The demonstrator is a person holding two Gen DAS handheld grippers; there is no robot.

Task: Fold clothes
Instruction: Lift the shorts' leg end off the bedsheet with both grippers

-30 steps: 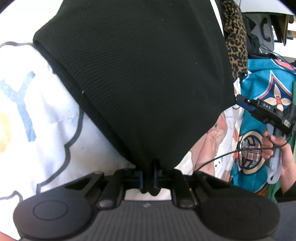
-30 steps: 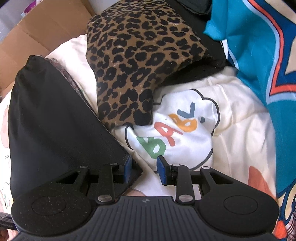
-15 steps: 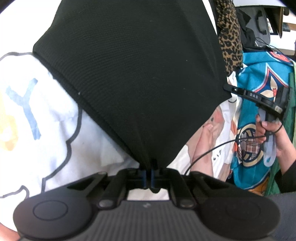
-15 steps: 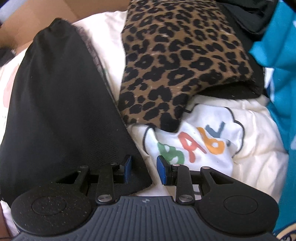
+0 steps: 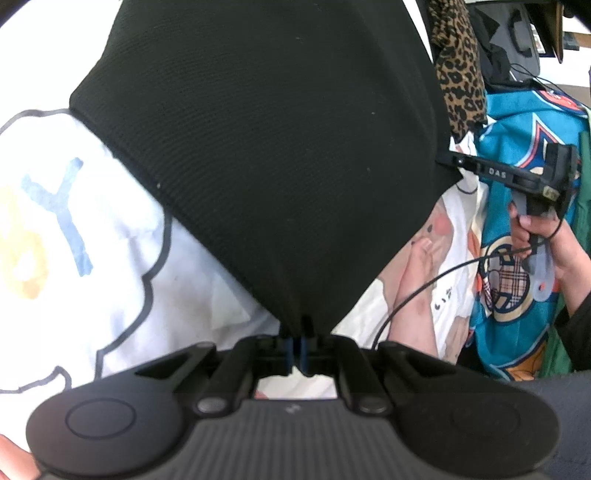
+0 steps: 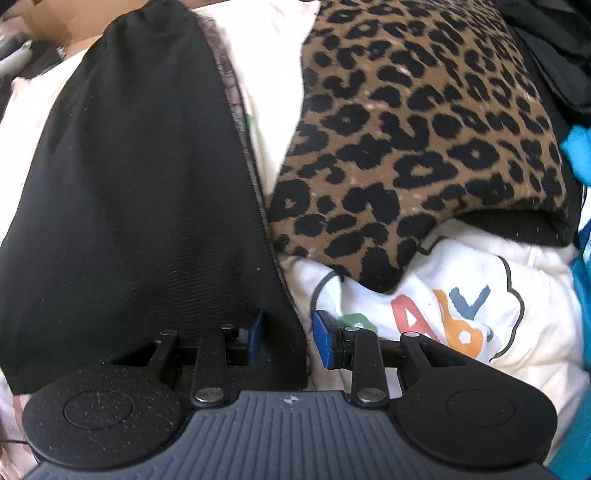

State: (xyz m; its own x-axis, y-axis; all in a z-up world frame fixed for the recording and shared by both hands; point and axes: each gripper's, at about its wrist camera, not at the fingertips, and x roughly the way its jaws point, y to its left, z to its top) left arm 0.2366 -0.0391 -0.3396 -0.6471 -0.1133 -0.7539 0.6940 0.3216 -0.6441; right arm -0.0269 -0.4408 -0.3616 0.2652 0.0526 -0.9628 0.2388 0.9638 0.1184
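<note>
Lay lengthwise away from both cameras on a cream printed sheet [image 6: 480, 280] beside leopard cloth [image 6: 424, 129]: black garment [image 5: 266, 147], corner pinched in shut left gripper [image 5: 295, 350], edge between half-open right gripper [image 6: 286, 338].

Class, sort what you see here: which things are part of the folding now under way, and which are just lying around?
In use:
black garment
left gripper, shut on its corner
right gripper, open over its edge

Lying about:
leopard-print cloth
white printed sheet
teal printed fabric
cardboard box
</note>
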